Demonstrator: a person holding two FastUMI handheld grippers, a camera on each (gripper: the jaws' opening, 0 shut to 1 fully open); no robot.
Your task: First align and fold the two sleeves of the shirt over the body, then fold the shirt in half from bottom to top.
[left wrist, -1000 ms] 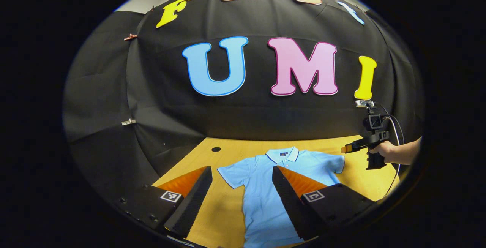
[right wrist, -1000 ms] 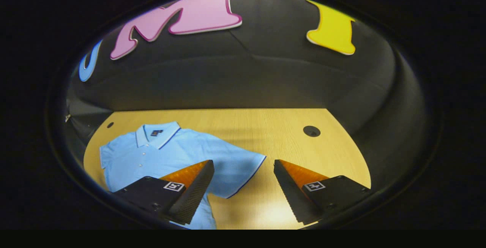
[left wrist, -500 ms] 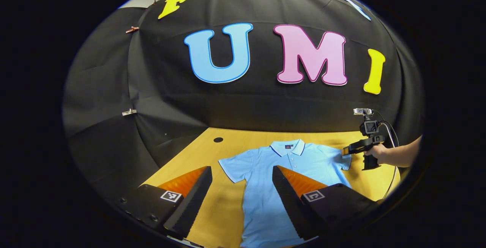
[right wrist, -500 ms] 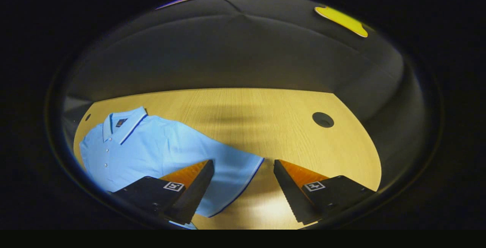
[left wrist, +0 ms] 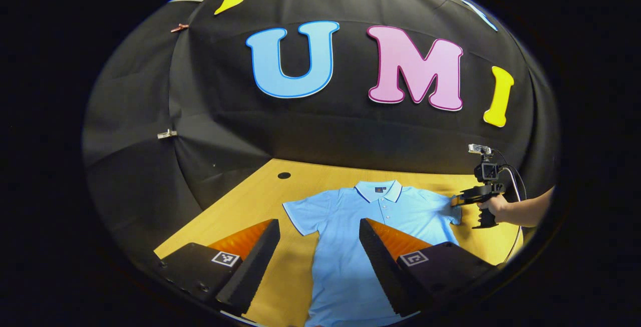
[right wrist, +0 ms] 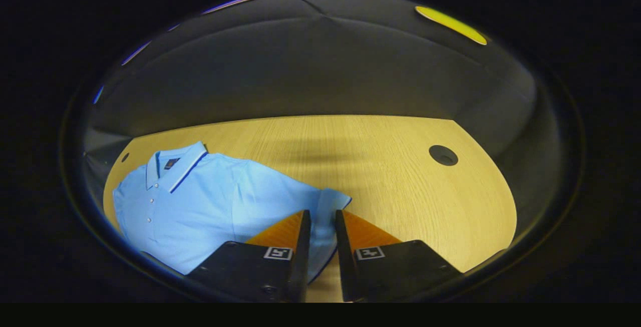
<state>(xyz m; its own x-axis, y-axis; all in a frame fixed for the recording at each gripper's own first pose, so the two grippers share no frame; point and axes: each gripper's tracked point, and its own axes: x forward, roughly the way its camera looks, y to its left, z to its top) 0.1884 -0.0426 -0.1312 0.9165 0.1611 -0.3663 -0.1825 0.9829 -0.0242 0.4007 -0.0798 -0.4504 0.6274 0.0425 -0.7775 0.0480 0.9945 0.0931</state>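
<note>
Pinching the shirt sleeve, right gripper; left gripper spread; collar label unreadable.

Right gripper fingers nearly closed around the shirt's sleeve edge (table beneath).

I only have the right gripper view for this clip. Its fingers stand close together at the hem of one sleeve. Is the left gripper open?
Observer: Yes. In the left gripper view the left gripper has its fingers wide apart, gripping nothing.
Operator: Where is it?
Observer: Held near the lower body of the shirt, short of the collar.
Operator: And the other sleeve?
Observer: The other sleeve lies flat and spread out on the table, not yet folded.
</note>
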